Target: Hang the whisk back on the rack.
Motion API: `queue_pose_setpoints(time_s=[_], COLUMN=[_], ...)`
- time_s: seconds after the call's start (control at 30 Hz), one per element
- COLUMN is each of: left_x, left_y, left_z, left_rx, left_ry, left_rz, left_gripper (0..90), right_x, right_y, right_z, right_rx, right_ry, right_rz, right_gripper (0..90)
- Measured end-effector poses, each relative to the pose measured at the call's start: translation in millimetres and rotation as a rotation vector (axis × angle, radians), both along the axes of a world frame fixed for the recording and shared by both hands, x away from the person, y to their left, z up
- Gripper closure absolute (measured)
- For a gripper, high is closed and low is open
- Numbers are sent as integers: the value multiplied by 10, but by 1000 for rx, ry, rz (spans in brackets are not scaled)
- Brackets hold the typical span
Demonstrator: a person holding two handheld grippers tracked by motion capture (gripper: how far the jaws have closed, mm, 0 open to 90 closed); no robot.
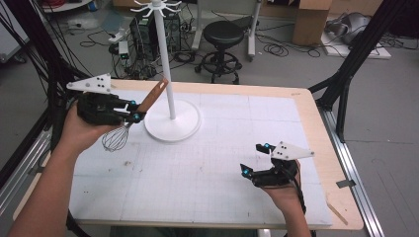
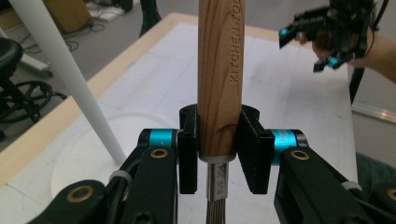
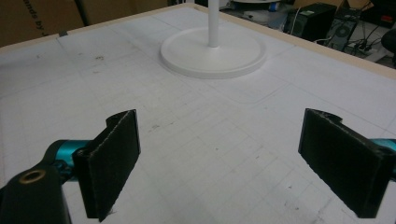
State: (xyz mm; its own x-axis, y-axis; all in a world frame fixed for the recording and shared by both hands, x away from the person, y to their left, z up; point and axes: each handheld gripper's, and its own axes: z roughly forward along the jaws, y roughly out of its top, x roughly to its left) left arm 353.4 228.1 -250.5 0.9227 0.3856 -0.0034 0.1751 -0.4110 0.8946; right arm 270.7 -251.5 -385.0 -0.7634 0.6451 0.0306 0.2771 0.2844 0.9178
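left gripper (image 1: 132, 112) clamped on whisk (image 1: 129, 123) handle nr stand (image 1: 172, 121), right gripper (image 1: 257, 159) jaws apart

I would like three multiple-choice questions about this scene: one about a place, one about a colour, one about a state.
1. Where does the white stand rest?
A. on the floor
B. on the table, at its far side
C. on the stool

2. What colour is the whisk's handle?
A. wood brown
B. red
C. white

3. How are the jaws of the right gripper?
A. shut on the whisk
B. shut on nothing
C. open, with nothing between them

Answers:
1 B, its round base lies on the table beyond both grippers.
2 A, the grain of the wood shows in the left gripper, whose jaws clamp the whisk.
3 C, the two jaws stand wide apart over the bare mat.
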Motion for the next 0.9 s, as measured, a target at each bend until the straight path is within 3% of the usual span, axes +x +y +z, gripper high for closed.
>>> queue_pose_setpoints(time_s=[0.2, 0.3, 0.5, 0.73, 0.9], left_x=[85, 148, 213, 251, 289], left_y=[13, 45, 99, 184, 207], left_z=[142, 250, 364, 521, 600], left_rx=[-62, -129, -178, -193, -183], left_ry=[-8, -16, -26, -46, -47], left_rz=[32, 66, 109, 139, 127], left_gripper=[711, 712, 712, 712, 712], right_x=[7, 11, 10, 20, 17], right_y=[-23, -30, -43, -39, -40], right_z=[-4, -9, -3, -16, -17], right_rx=[4, 3, 7, 3, 5], right_ry=[4, 4, 0, 3, 7], right_rz=[-6, -5, -7, -6, -8], right_gripper=[113, 113, 113, 113, 113])
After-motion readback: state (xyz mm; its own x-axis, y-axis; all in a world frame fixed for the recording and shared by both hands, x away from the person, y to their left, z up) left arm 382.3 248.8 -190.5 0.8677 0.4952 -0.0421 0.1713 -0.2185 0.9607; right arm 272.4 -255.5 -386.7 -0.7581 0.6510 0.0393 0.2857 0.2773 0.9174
